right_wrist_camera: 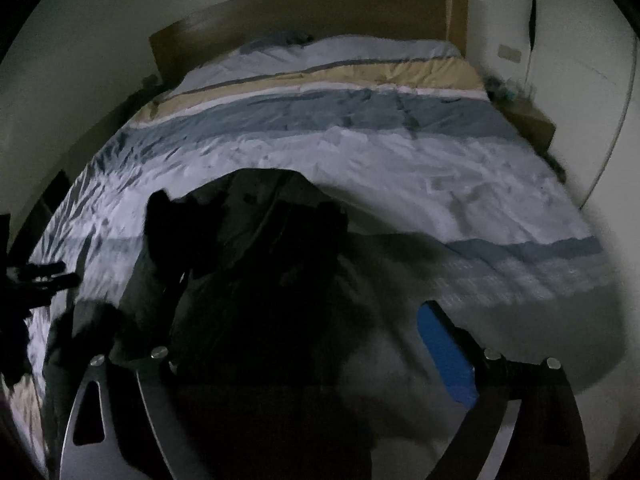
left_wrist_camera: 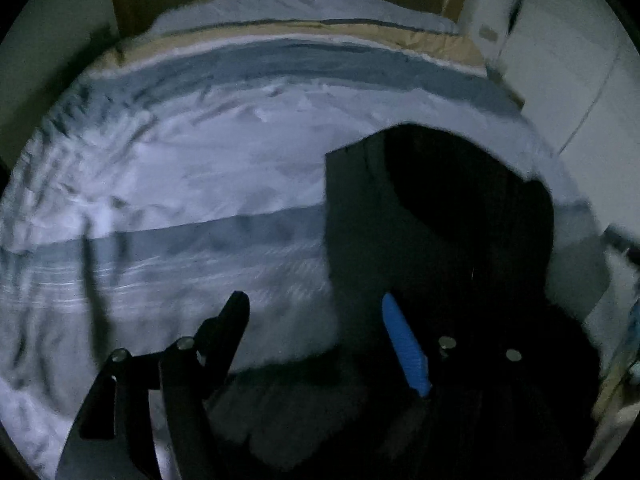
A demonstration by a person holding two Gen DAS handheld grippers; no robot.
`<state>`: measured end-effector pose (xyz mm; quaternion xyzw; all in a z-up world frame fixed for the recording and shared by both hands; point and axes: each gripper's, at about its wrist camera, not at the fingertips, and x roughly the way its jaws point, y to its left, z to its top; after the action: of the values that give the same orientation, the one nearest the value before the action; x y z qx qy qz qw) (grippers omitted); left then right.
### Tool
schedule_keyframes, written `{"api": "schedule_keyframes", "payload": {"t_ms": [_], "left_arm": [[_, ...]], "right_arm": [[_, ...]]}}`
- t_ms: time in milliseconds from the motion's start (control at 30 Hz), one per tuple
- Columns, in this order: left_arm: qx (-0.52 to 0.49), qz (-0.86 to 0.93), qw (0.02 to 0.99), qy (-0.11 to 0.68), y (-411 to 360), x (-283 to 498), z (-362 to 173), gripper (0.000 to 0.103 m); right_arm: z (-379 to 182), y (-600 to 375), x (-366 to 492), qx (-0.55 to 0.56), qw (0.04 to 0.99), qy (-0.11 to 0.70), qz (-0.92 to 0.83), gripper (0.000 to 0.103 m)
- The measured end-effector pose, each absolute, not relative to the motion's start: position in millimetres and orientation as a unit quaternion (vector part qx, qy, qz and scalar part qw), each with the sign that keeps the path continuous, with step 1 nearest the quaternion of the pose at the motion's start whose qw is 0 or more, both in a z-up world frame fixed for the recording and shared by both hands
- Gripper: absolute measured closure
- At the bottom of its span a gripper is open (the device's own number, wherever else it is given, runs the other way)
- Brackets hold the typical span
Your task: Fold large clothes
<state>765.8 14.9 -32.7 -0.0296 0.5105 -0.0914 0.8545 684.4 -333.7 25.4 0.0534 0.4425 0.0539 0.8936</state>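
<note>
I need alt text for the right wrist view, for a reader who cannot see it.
A dark, crumpled garment lies on a bed covered by a quilt striped white, grey-blue and beige, in dim light. The open right tool, with one blue finger pad, hovers above the garment, and a brown wooden headboard stands behind.

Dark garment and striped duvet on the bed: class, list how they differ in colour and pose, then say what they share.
The dark garment is near-black; the striped duvet is pale with grey-blue and tan bands. The garment lies bunched and heaped near the bed's foot; the duvet is spread across the whole bed. Both are large, wrinkled fabrics, and the garment rests on the duvet.
</note>
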Motion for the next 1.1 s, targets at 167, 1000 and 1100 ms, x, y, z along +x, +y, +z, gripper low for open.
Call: {"api": "schedule_keyframes", "payload": {"t_ms": [167, 1000, 1100], "left_arm": [[-0.106, -0.111, 0.841, 0.519, 15.3, 831.2, -66.0, 0.035], [-0.213, -0.14, 0.806, 0.535, -22.3, 885.5, -117.4, 0.094], [-0.199, -0.152, 0.819, 0.515, -23.9, 862.2, -94.8, 0.096]], "right_arm": [[-12.4, -333.1, 747.3, 0.101, 0.88, 0.457, 0.075, 0.007], [-45.3, -300.8, 810.4, 0.117, 0.845, 0.499, 0.153, 0.084], [-18.3, -291.6, 791.7, 0.089, 0.855, 0.478, 0.179, 0.084]]}}
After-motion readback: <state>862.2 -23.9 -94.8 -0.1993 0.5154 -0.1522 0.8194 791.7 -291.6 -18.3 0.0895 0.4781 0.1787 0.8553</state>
